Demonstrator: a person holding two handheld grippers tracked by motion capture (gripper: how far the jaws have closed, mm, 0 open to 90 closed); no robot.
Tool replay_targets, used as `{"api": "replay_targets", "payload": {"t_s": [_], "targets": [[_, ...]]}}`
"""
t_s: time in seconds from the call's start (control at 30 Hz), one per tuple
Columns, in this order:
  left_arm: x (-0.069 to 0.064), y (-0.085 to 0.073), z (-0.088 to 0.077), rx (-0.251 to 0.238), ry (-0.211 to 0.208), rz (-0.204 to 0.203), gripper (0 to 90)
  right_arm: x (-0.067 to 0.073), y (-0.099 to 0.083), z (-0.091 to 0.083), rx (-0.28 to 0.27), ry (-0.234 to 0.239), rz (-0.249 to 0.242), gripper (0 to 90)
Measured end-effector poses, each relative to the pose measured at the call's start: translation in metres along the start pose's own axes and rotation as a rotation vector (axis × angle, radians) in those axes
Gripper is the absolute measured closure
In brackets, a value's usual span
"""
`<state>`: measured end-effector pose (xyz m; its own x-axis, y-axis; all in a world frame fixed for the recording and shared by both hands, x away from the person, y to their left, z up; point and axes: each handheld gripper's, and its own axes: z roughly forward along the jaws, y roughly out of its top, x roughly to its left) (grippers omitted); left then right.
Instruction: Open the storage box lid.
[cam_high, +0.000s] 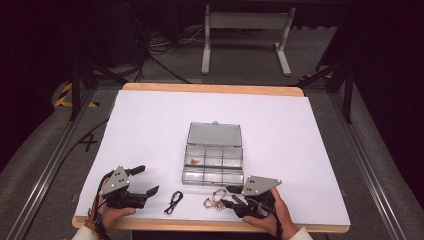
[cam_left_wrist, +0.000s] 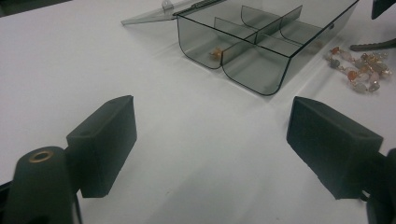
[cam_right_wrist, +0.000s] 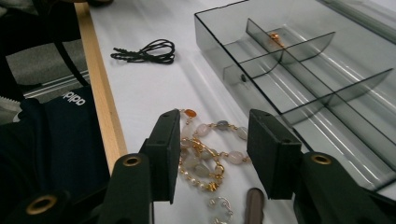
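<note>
A: Closing on it now? The right gripper (cam_right_wrist: 210, 156) has its 2 black jaws either side of the pale stone-and-gold bead bracelet (cam_right_wrist: 205, 154), low in the middle of the right gripper view.

B: Straddling it, yes; the pads (cam_right_wrist: 273, 149) stand apart from the beads, so nothing is clamped yet; the bracelet lies heaped on the white paper sheet (cam_high: 150, 125), just in front of the smoky clear plastic compartment box (cam_high: 213, 165), lower centre of the high view.

A: And the other one?

B: The left gripper (cam_high: 145, 181) hangs at the lower left of the high view, jaws spread wide with nothing between them; to its right lies the thin black looped cord (cam_high: 173, 202).

A: How would you take the bracelet cleanly?

B: Go low, I think, so the pads meet the thickest bunch of beads rather than 1 loose strand; squeeze gently, since the stones could roll out sideways; then lift straight up before carrying it over the box wall.

A: Which compartment?

B: Hard to say; 1 at the box's upper left already holds a small orange-gold trinket (cam_left_wrist: 215, 52); any empty cell nearer the gripper looks easier.
</note>
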<state>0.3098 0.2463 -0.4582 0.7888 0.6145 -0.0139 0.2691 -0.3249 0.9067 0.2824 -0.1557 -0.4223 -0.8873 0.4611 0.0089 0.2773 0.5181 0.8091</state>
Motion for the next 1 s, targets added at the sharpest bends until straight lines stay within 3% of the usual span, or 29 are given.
{"api": "replay_targets", "payload": {"t_s": [0.33,0.57,0.7,0.87,1.0], "targets": [[0.001,0.000,0.000,0.002,-0.008,-0.005,17.4,0.004,0.000,0.021,0.079,0.037,-0.014,56.6],[0.001,0.000,0.000,-0.007,-0.009,-0.002,18.8,0.009,0.001,0.036,0.130,0.033,-0.034,57.2],[0.001,0.000,-0.001,-0.010,-0.007,-0.004,18.7,0.008,0.000,0.040,0.155,0.025,-0.033,61.5],[0.001,0.000,0.000,-0.004,-0.007,0.009,18.7,0.009,0.000,0.040,0.173,0.011,-0.039,76.2],[0.001,0.001,0.001,0.007,-0.011,0.021,18.8,0.010,0.002,0.039,0.183,0.006,-0.056,78.0]]}}
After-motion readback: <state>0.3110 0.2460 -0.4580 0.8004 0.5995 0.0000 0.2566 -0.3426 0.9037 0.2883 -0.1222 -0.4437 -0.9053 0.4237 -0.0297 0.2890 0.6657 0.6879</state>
